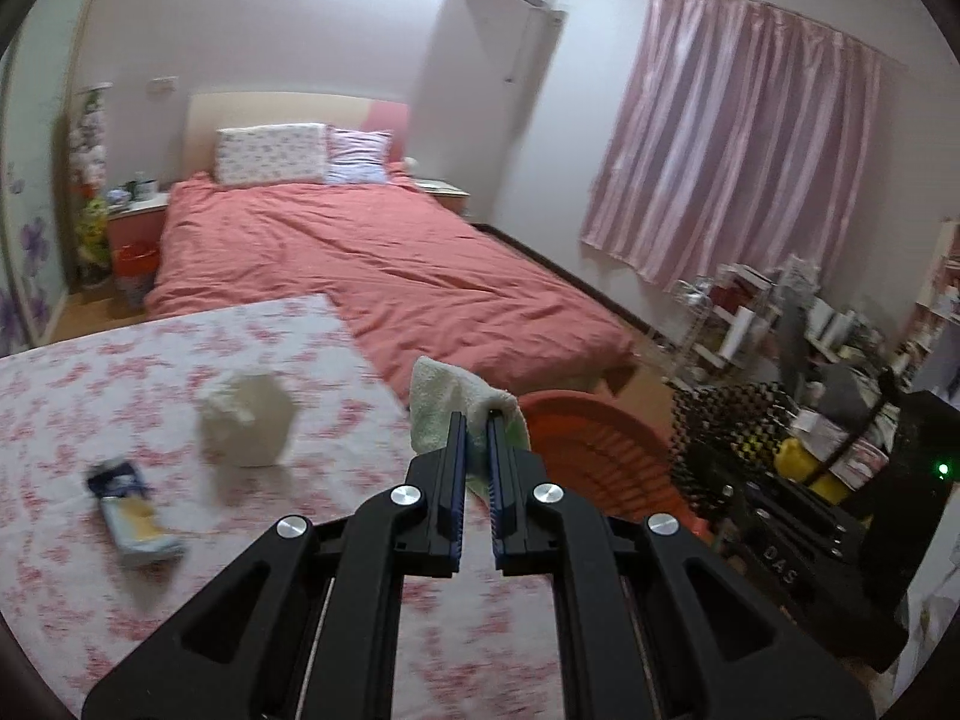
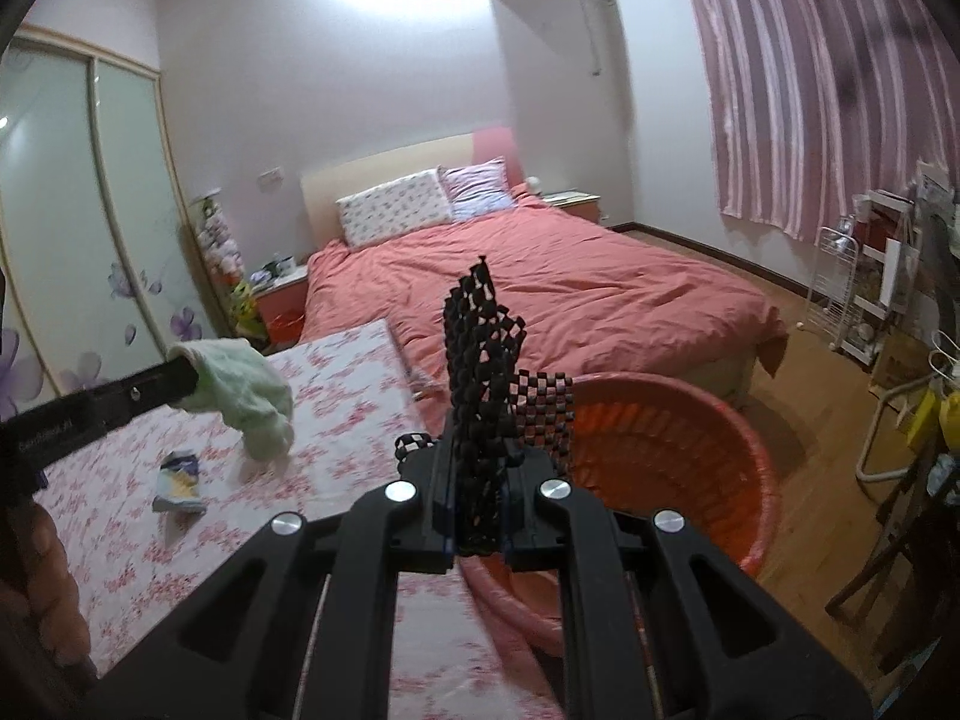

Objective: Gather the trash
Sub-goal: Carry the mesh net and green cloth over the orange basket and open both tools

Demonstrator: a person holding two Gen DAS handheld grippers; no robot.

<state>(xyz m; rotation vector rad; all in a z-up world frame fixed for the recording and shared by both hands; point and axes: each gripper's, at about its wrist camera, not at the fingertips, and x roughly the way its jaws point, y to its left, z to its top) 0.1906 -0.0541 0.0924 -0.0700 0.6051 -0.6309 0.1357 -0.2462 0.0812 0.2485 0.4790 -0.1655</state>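
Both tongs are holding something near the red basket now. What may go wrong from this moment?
1. The left tongs pinch only a corner of the pale green cloth, which hangs over the floral table, not the red basket; released now, it would probably miss.
2. The black mesh piece in the right tongs stands near the basket's rim, so it might catch on the edge.
3. The white crumpled wad and the blue wrapper could be forgotten.
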